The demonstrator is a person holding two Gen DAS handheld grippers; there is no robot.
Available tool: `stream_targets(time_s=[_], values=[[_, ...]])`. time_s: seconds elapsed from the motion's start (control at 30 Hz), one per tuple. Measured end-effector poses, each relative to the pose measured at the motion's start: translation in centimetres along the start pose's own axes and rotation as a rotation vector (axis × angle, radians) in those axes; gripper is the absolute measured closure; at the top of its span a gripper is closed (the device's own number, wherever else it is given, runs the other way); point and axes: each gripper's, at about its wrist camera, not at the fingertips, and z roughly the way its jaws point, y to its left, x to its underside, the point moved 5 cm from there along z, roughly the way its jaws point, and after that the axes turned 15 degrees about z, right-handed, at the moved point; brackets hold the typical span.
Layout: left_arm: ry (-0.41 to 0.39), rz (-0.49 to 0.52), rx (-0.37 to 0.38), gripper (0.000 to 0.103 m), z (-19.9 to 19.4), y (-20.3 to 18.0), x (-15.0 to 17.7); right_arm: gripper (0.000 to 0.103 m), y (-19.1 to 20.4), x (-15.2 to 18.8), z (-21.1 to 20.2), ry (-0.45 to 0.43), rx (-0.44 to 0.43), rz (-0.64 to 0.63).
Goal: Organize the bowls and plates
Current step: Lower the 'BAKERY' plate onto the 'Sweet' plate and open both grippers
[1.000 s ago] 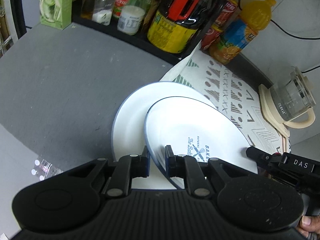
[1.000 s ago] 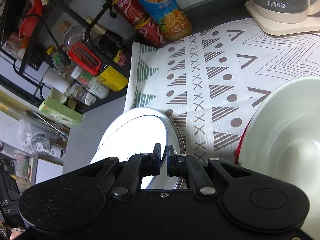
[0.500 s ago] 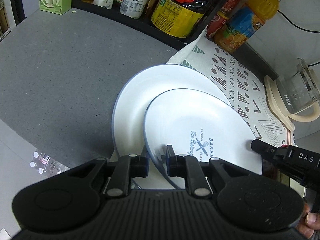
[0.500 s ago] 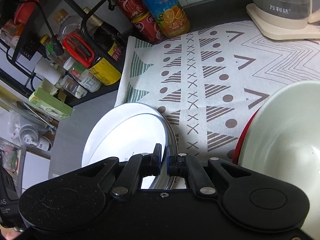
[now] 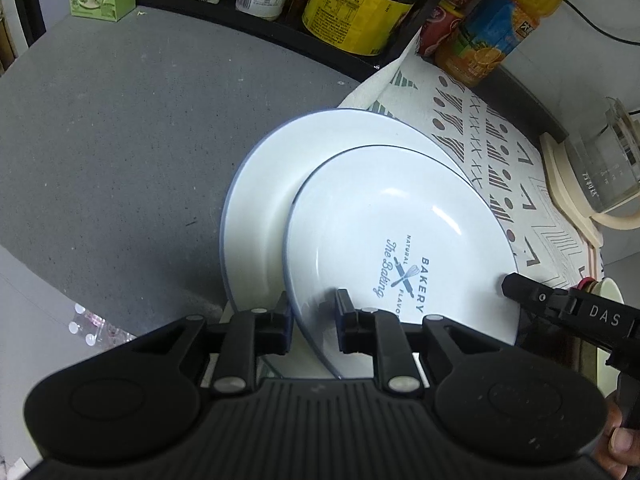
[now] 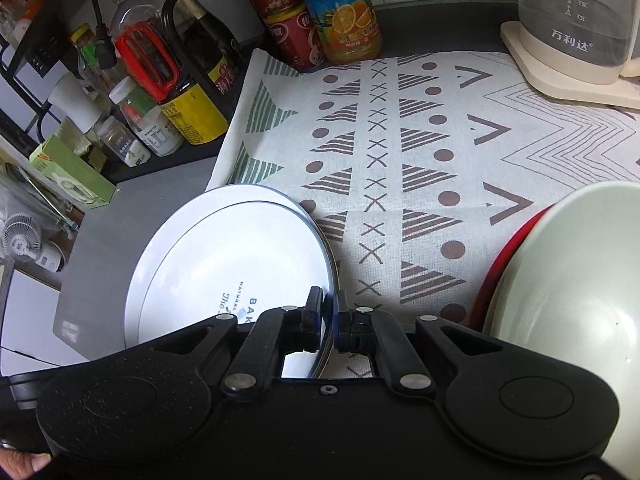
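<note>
A small white plate printed "BAKERY" (image 5: 400, 224) hangs tilted over a larger blue-rimmed white plate (image 5: 256, 220) that lies on the grey counter (image 5: 120, 140). My left gripper (image 5: 312, 312) has the small plate's near-left rim between its pads; its jaws are opening, the pads still against the rim. My right gripper (image 5: 508, 284) is shut on the same plate's right rim. In the right wrist view the right gripper (image 6: 330, 320) pinches that thin rim, with the bakery plate (image 6: 240, 264) over the larger plate (image 6: 240, 194). A cream bowl (image 6: 568, 280) sits nested in a red bowl (image 6: 500, 264) at the right.
A patterned cloth (image 6: 400, 140) covers the counter right of the plates, with a glass kettle (image 6: 580, 28) on its base at the far end. A black rack of sauce bottles (image 5: 352, 4), red cans (image 6: 288, 24) and an orange juice bottle (image 6: 340, 8) line the back. The counter edge drops off at the left.
Both grippers have brought the small plate lower, closer onto the larger plate. The gap between the left gripper's fingers is slightly wider. The right wrist view has rolled a little.
</note>
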Motion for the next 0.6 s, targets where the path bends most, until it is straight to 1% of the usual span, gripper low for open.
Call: stream_targets(time_s=[0.17,0.33,0.43,0.5,0.57,0.6], values=[[0.005,0.020,-0.017,0.083,0.1,-0.1,-0.4,0.098,0.2,0.1,0.3,-0.008,0.006,-0.006],[0.030,0.019,-0.034,0.083,0.1,-0.1,-0.6,0.098,0.3,0.0,0.4,-0.007,0.001,0.003],[0.038,0.036,-0.052,0.076,-0.2,-0.1,-0.9,0.099,0.3,-0.1,0.4,-0.010,0.000,0.004],[0.027,0.037,-0.061,0.072,-0.6,0.0,-1.1,0.103,0.4,-0.2,0.3,-0.015,-0.009,0.003],[0.019,0.036,-0.068,0.068,-0.9,0.2,-1.4,0.103,0.5,-0.2,0.4,-0.010,-0.011,0.001],[0.018,0.028,-0.065,0.067,-1.0,0.3,-1.5,0.103,0.7,-0.2,0.4,-0.012,-0.009,-0.007]])
